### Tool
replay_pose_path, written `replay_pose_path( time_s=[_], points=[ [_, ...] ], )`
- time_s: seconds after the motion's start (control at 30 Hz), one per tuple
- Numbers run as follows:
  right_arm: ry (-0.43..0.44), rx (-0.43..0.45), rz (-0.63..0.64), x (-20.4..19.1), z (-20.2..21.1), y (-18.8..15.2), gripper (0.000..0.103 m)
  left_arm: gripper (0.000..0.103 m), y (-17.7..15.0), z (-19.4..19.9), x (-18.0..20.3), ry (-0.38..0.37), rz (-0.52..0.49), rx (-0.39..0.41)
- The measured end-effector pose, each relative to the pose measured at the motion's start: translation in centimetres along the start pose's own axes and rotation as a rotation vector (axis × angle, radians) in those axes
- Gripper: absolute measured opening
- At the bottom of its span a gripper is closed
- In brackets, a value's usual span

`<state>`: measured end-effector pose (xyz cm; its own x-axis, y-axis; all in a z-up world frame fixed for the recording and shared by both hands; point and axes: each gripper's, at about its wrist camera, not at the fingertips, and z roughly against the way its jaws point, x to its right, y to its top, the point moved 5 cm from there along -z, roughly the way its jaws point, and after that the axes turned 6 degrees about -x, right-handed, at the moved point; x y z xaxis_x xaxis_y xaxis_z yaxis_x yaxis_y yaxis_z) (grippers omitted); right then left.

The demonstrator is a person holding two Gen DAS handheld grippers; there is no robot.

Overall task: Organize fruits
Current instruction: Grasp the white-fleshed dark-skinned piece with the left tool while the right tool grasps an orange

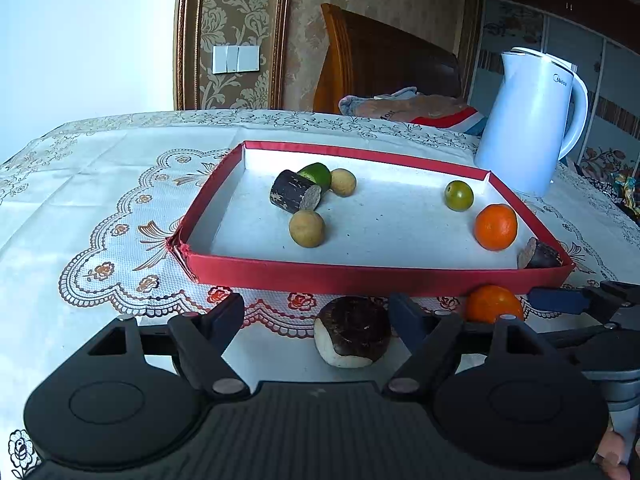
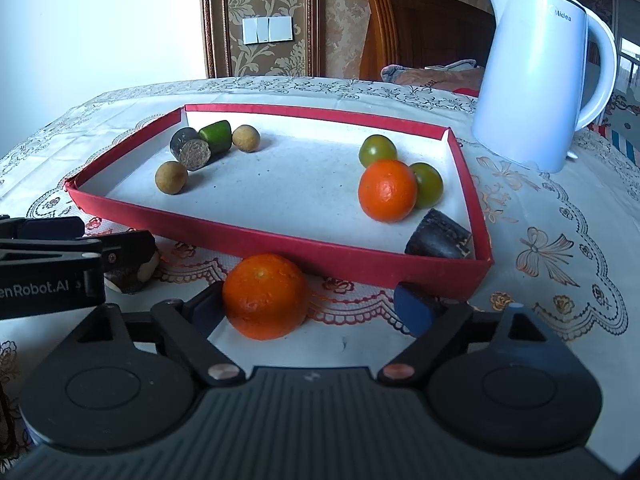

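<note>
A red tray (image 1: pixel 360 278) (image 2: pixel 280 246) holds an orange (image 1: pixel 496 227) (image 2: pixel 387 191), green fruits (image 1: pixel 459 195) (image 2: pixel 377 149), tan round fruits (image 1: pixel 307 228) (image 2: pixel 171 177) and dark cane pieces (image 1: pixel 294 192) (image 2: pixel 191 149). My left gripper (image 1: pixel 318 314) is open around a dark brown-and-white fruit (image 1: pixel 352 332) on the cloth before the tray. My right gripper (image 2: pixel 310 306) is open around a loose orange (image 2: pixel 265 296) (image 1: pixel 494 304) on the cloth; its left finger touches it.
A white kettle (image 1: pixel 528 120) (image 2: pixel 540 68) stands behind the tray's right corner. A lace tablecloth (image 1: pixel 100 208) covers the table. A wooden headboard and folded cloth lie behind. The left gripper shows in the right wrist view (image 2: pixel 60 256).
</note>
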<state>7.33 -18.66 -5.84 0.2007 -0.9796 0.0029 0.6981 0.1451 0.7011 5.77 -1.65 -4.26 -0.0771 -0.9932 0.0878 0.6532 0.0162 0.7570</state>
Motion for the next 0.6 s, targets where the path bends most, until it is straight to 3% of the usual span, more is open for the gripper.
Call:
replay_pose_path(
  time_s=[0.17, 0.3, 0.6],
  points=[
    [0.001, 0.016, -0.011, 0.2, 0.3, 0.0, 0.071, 0.079, -0.4, 0.6, -0.6, -0.038, 0.025, 0.002],
    [-0.001, 0.022, -0.019, 0.5, 0.6, -0.2, 0.063, 0.079, -0.5, 1.0, -0.4, -0.131, 0.033, -0.001],
    [-0.012, 0.025, -0.015, 0.7, 0.8, -0.4, 0.058, 0.079, -1.2, -0.2, 1.0, -0.041, -0.065, -0.047]
  ],
)
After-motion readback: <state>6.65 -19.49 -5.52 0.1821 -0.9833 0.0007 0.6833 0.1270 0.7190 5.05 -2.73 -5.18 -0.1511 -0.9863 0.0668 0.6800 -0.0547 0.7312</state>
